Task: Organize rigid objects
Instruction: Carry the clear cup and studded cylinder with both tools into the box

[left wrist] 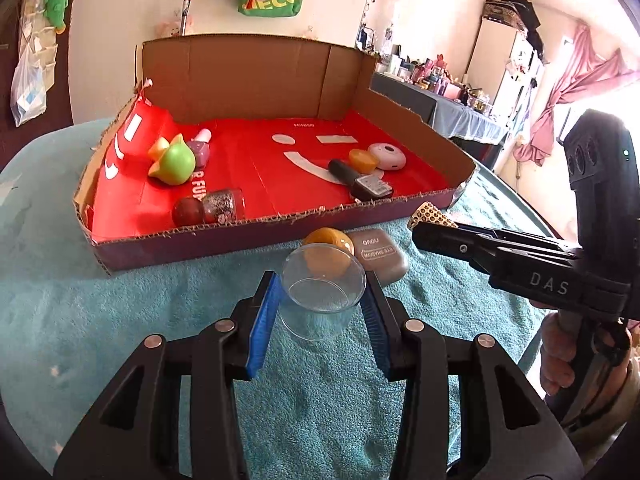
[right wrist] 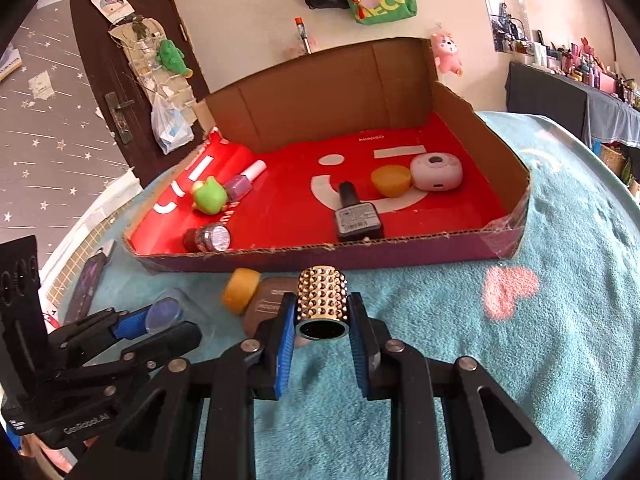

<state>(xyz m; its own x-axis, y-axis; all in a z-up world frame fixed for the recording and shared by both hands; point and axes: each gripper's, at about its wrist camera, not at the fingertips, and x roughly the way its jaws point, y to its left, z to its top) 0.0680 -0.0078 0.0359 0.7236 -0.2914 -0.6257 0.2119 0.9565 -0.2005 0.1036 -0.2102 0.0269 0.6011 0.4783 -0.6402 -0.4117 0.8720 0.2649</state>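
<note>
Left claw (left wrist: 323, 300) is clamping a clear, round plastic cup (left wrist: 322, 300) between its blue pads, holding it open side toward the camera just above the teal fleece blanket (left wrist: 120, 320) that is covering the counter. Right claw (right wrist: 322, 312) is gripping a gold studded cylindrical cap (right wrist: 322, 300) – the dark open end is facing the lens, pads pressing on both sides. In the left view the right claw (left wrist: 430, 222) is showing up at the right edge, the gold cap (left wrist: 430, 214) poking out of its tip, a hand (left wrist: 560, 360) wrapped around the handle. In the right view the left claw (right wrist: 160, 320) is sitting at lower left with the clear cup (right wrist: 164, 314) in it. Both claws are hanging in front of the shallow cardboard tray with the red liner (left wrist: 208, 236), near its front wall, not over it. Lying on the blanket just in front of the tray: an orange round cap (left wrist: 328, 242) touching a taupe eyeshadow compact (left wrist: 380, 258). Sitting inside the tray – a green frog-shaped toy (right wrist: 208, 198), a purple nail polish bottle with white cap (right wrist: 244, 180), a dark red glitter polish bottle (right wrist: 208, 238) on its side at the front left, a black rectangular polish bottle (right wrist: 356, 216), an orange cup-shaped lid (right wrist: 391, 180) just beside a pale pink round case (right wrist: 437, 171).
</note>
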